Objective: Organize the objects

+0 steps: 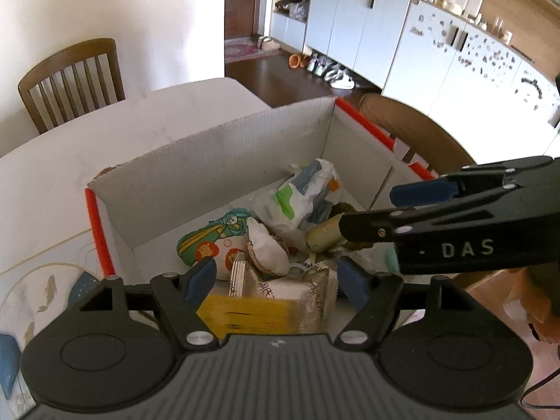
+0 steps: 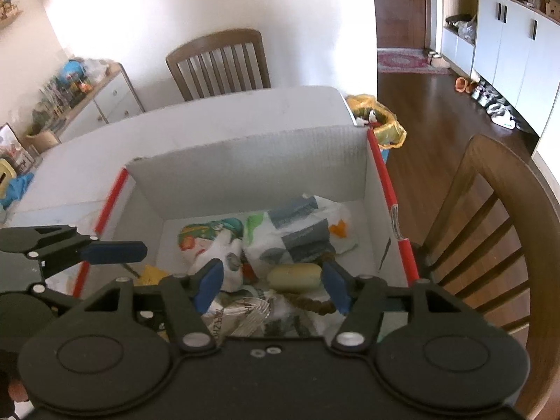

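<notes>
the left gripper [image 1: 276, 280] hung over the cardboard box [image 1: 217, 154] on the bench [image 1: 52, 189], jaws apart and holding nothing. below it lay the yellow packet [image 1: 245, 315], foil sachets [image 1: 280, 290], cartoon pouch [image 1: 210, 241] and plastic bag [image 1: 301, 192]. the right gripper [image 2: 273, 280] straddled a pale cylinder [image 2: 294, 273] loosely, jaws open. most items seemed boxed already.

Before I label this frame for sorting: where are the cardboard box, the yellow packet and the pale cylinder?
cardboard box [image 1: 217, 161]: left wrist view, inner far wall.
yellow packet [image 1: 252, 318]: left wrist view, top face.
pale cylinder [image 2: 294, 274]: right wrist view, middle of its side.
</notes>
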